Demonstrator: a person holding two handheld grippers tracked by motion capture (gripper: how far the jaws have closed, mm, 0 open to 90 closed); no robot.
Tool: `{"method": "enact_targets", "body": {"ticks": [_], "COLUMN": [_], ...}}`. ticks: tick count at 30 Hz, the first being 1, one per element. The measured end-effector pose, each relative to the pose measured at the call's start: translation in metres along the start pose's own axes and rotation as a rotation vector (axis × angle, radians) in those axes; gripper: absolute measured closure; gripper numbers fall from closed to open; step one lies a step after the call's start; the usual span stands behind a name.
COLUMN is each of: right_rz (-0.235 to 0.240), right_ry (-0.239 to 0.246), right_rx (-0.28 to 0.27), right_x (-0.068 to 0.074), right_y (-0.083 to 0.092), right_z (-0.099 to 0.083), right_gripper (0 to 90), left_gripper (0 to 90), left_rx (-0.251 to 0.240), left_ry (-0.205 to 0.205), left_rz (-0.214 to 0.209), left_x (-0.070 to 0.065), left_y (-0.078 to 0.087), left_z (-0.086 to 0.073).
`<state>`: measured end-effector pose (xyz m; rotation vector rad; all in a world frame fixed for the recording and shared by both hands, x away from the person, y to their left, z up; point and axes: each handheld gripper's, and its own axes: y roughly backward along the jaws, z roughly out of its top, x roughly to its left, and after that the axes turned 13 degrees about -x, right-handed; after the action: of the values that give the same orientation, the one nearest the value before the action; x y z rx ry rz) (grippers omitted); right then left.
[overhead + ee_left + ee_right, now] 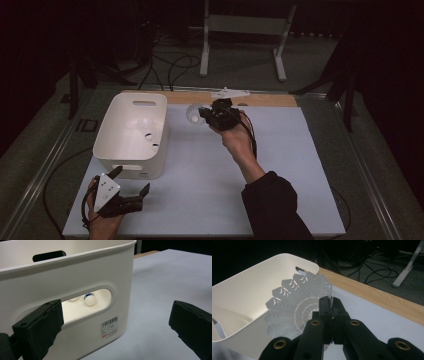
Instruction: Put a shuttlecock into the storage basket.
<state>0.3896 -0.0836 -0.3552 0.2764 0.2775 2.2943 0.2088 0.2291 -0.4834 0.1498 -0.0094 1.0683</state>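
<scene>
Jaws of right gripper (331, 315) clamp shuttlecock (297, 307) beside bin (131, 132) holding balls (89, 299)

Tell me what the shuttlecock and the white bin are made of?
The shuttlecock, pinched in the right gripper, looks like thin white plastic: its skirt is moulded ribs with little slots, slightly see-through. The bin seems to be thicker, smooth, matt white plastic, with rounded moulded corners and a cut-out handle. Both are probably plastic, though looks alone can't prove it.
</scene>
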Motion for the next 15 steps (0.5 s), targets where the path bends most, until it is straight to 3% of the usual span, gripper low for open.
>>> {"method": "enact_targets", "body": {"ticks": [15], "right_rz": [-0.016], "right_ry": [-0.008], "right_rx": [-0.019], "right_x": [-0.0033], "right_y": [-0.0059], "right_z": [0.0046], "right_gripper": [88.9], "left_gripper": [0.2], "left_rx": [-0.001], "left_ry": [0.0], "left_rz": [0.0], "left_x": [0.0], "left_y": [0.0001], "left_z": [0.0]}}
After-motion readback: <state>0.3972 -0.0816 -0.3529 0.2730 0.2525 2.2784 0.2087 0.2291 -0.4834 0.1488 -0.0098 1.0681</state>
